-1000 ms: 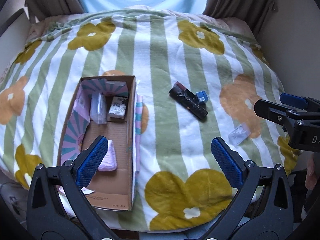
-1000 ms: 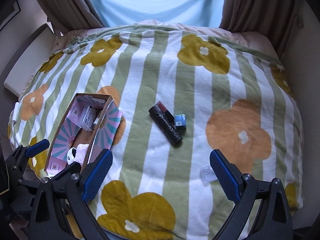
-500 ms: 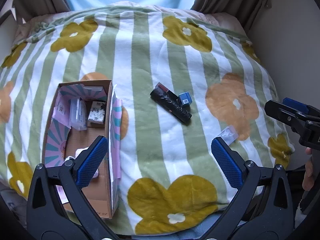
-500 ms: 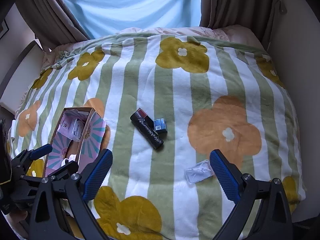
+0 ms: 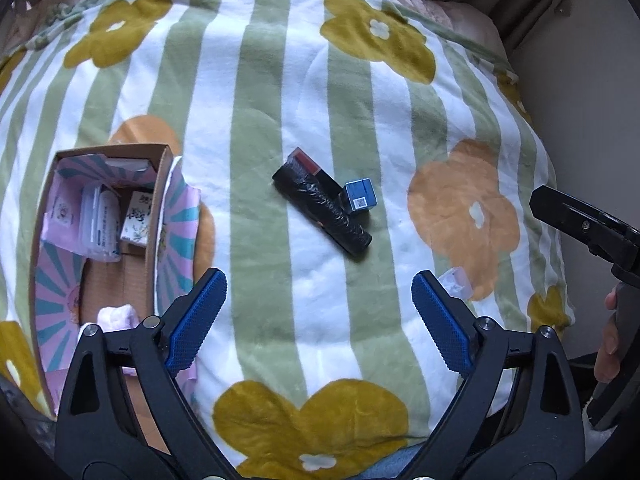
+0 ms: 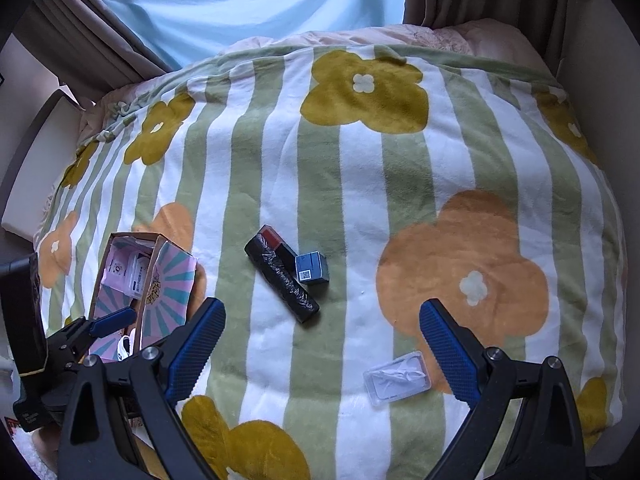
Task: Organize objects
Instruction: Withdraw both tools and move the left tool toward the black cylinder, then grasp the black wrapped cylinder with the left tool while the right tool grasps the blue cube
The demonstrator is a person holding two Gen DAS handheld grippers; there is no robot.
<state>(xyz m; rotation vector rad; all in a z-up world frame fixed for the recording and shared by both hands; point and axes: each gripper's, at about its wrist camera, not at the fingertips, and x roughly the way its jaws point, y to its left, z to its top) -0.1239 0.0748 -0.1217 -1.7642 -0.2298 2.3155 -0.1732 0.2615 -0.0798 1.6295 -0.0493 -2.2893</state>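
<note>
Here, crinkly black roll (image 5: 322, 209) touches boxy blue carton (image 5: 361, 196)

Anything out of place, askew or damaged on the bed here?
No damage or spills. Four items lie loose outside the cardboard box: a black roll lying askew, a dark red-ended box and small blue box beside it, and a clear packet apart.

small blue box (image 6: 311, 268): white label with a square code, no words legible
packets in cardboard box (image 5: 102, 216): printed lines, too small to read
black device at left edge (image 6: 28, 416): faint lettering, illegible
</note>
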